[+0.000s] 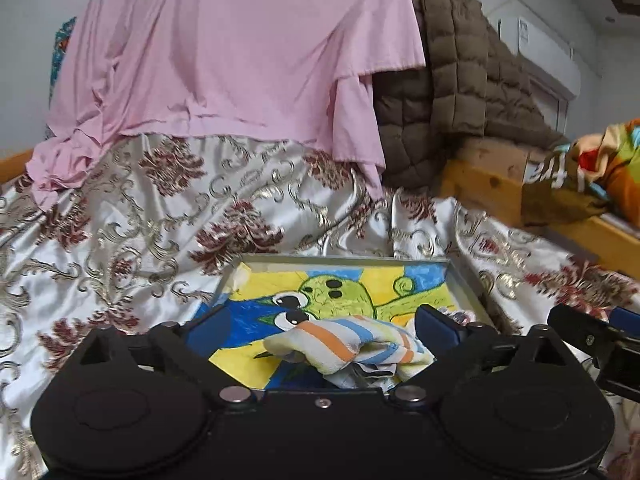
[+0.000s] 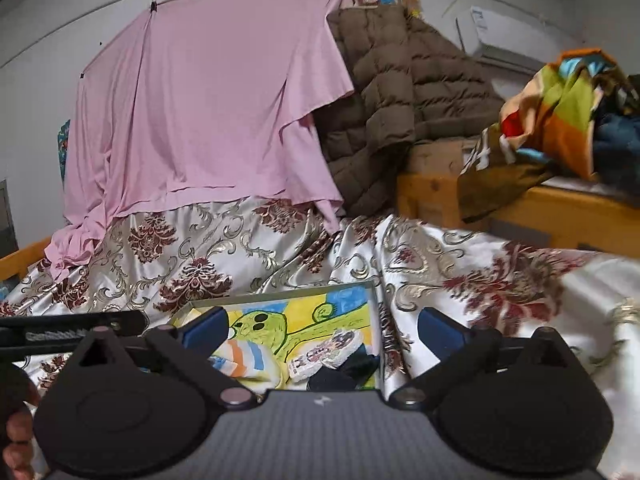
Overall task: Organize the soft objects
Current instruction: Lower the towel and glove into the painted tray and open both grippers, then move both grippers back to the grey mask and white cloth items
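Satin bedspread (image 1: 132, 216) with red and gold damask covers the bed. Both grippers stand released, grasping nothing: the left gripper (image 1: 322, 326) spreads its blue fingers (image 1: 208, 330) above a striped sock (image 1: 344, 346); the right gripper (image 2: 320, 330) gapes near a patterned white sock (image 2: 326, 350) and a dark sock (image 2: 348, 370). All three socks lie in the near end of a shallow tray (image 1: 466, 280) lined with a green cartoon drawing. Farther off hang a pink sheet (image 1: 224, 52) and, to its right, a brown quilted jacket (image 2: 404, 92).
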### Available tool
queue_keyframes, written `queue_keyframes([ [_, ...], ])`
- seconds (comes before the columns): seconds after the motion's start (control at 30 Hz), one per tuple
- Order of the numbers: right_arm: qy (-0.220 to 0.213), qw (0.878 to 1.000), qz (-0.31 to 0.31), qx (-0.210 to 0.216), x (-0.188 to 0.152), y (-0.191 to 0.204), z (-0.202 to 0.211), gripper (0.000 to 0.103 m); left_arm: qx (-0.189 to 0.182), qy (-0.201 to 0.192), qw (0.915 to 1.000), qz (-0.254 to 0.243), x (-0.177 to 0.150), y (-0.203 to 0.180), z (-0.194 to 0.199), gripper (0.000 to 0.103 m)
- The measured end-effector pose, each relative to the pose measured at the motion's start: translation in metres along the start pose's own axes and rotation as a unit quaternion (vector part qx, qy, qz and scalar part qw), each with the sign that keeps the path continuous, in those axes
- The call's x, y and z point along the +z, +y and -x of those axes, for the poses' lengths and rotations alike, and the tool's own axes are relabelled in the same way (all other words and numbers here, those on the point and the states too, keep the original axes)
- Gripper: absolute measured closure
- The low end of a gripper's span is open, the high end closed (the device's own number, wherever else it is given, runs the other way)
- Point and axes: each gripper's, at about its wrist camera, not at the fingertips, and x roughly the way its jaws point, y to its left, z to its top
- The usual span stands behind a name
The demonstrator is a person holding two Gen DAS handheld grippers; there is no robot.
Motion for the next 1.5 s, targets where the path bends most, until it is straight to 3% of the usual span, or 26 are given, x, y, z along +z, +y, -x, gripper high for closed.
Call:
queue_keyframes([
  [0.4,-0.034,0.999,0.011,0.007,-0.005,0.037,0.08,0.0,-0.022,-0.043,0.9988,-0.006,-0.01,0.022,0.103,0.001],
  [0.83,-0.029,0.999,0.028,0.015,-0.05,0.089,0.145,0.0,-0.003,-0.036,0.999,0.028,-0.056,0.072,0.173,0.001],
  [1.2,-0.01,0.999,0.04,0.013,-0.08,0.111,0.163,0.0,0.025,-0.038,0.9974,0.056,-0.097,0.109,0.205,0.001],
  [1.5,0.023,0.997,0.072,0.024,-0.103,0.124,0.145,0.0,0.062,-0.012,0.9955,0.071,-0.122,0.135,0.206,0.001],
])
